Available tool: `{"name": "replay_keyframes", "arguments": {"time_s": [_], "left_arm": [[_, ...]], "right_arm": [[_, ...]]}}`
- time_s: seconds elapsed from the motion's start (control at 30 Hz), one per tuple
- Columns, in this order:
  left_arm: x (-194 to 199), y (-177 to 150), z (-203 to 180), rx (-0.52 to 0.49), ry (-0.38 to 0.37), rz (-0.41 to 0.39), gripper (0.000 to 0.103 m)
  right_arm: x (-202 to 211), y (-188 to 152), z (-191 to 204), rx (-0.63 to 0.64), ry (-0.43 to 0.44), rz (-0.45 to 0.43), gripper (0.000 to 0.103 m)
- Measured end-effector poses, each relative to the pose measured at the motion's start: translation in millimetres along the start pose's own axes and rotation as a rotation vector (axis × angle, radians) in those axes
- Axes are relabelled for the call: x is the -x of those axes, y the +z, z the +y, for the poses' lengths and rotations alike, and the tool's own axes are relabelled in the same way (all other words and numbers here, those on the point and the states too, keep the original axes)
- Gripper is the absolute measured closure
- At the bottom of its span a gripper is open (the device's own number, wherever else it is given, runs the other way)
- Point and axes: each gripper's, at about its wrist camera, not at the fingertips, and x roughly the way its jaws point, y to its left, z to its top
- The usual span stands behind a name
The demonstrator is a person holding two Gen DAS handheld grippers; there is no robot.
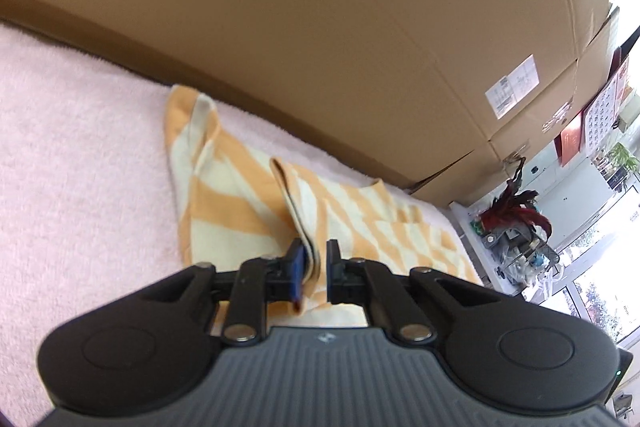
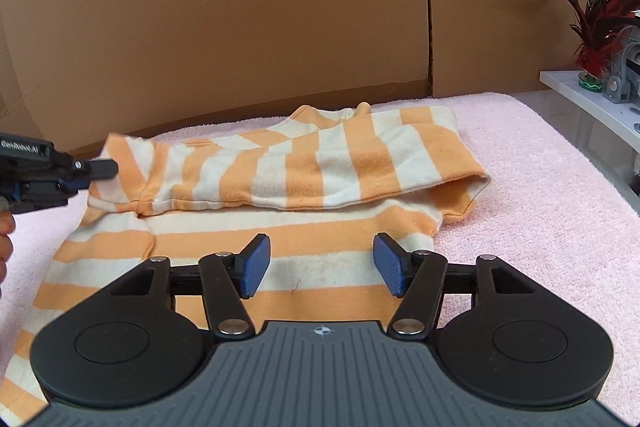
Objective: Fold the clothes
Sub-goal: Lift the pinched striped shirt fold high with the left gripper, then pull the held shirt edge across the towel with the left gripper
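Now the orange-and-cream striped knit garment lies spread on the pink terry-cloth surface, with one long part folded across the top of it from 9 o'clock to 3 o'clock in the right wrist view. Behind the surface stands a wall of brown cardboard boxes.

The left gripper is clenched on a raised fold of the garment: in its own view the striped cloth runs up from between the blue pads, pinched tight there, and trails away toward 11 o'clock. In the right wrist view this same tool enters at 9 o'clock, its dark tip touching the left end of the folded part, with part of a hand just below it.

The right gripper is released. Its blue pads stand well apart above the lower striped panel, and no cloth is pinched between them.

At 3 o'clock in the right wrist view, a red-and-dark-leaved plant sits on a white shelf beside the surface.
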Motion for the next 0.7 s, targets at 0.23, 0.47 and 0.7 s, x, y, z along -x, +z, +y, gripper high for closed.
{"name": "replay_keyframes", "arguments": {"time_s": [0.23, 0.47, 0.7], "left_arm": [[-11.5, -8.1, -2.6, -0.065, 0.031, 0.011, 0.103], [5.9, 2.7, -24.3, -0.096, 0.034, -0.074, 0.103], [52.1, 35.8, -68.2, -0.174, -0.038, -0.214, 0.103]], "right_arm": [[-1.1, 0.7, 4.5, 0.018, -0.007, 0.004, 0.04], [0.3, 0.1, 1.1, -0.011, 0.009, -0.004, 0.042], [9.8, -3.4, 8.1, -0.004, -0.048, -0.056, 0.052]]}}
